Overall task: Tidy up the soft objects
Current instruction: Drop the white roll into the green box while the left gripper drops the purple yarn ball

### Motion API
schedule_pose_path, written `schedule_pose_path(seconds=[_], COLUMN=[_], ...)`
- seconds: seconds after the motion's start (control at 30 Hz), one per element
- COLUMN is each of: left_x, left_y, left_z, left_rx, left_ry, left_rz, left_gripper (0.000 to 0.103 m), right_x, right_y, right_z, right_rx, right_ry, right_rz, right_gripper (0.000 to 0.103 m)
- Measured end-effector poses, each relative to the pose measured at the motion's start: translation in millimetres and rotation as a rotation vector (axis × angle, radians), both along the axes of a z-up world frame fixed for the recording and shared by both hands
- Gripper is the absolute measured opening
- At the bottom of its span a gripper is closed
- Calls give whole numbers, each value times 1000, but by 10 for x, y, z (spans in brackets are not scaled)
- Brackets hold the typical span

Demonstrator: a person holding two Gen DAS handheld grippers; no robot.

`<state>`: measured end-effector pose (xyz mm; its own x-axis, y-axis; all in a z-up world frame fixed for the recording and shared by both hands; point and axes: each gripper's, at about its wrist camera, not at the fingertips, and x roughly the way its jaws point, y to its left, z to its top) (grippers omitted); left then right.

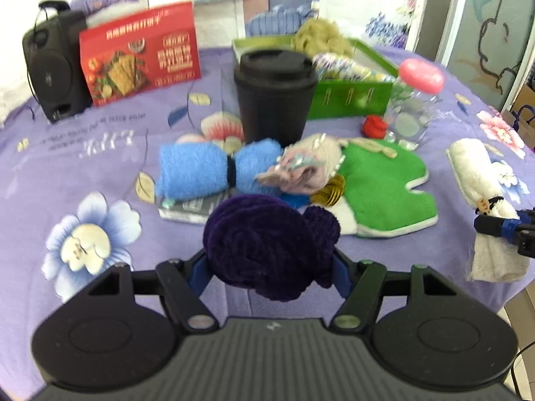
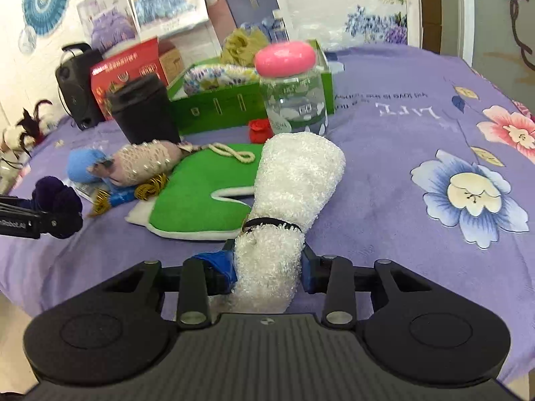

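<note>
1. L gripper (image 1: 269, 262): jaws part-closed, pinching dark purple plush bundle (image 1: 264, 250) from both sides; bundle fills the gap, held just above the bedsheet (image 1: 100, 153).
2. R gripper (image 2: 267, 264): jaws narrowed onto lower end of white rolled towel (image 2: 291, 193), below its black band. Towel's far end lies on the sheet, overlapping edge of green mitt (image 2: 200, 193).
3. Container: green box (image 2: 217, 107) at back, open top. Holds floral cloth (image 2: 214, 75) and olive mesh pouf (image 2: 242, 45), both poking above rim.
4. Clear jar (image 2: 296, 100), pink lid, upright right in front of box's R corner. Contents can't tell.
5. Black lidded cup (image 1: 274, 93) upright beside box front-left, betw L gripper and box.
6. Loose soft items betw jaws and box: blue towel roll (image 1: 200, 170), beige beaded pouch (image 1: 307, 160) on top of it, green mitt, gold scrunchie (image 1: 329, 192), small red item (image 1: 373, 126) near jar.
7. Back left: red carton (image 1: 140, 53), black speaker (image 1: 53, 63).
</note>
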<state>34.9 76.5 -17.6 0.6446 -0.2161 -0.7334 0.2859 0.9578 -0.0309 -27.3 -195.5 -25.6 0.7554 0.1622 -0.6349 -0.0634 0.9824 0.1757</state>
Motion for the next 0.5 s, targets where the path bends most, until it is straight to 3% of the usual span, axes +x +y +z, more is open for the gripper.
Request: schedule_pose_path(seconds=[0.2, 0.37, 0.5], left_x=[202, 820, 1518], left_y=[-141, -400, -601], left_z=[483, 984, 1242], left_rx=[-14, 15, 44], left_ry=[-95, -222, -262], left_rz=[-38, -59, -46], left_gripper=[69, 70, 70], right_x=[237, 1019, 1847], right_y=[13, -67, -184], right_z=[450, 854, 1068], right_rx=[67, 35, -1], right_ry=[-146, -247, -233], right_rz=[80, 124, 134], right_gripper=[21, 22, 22])
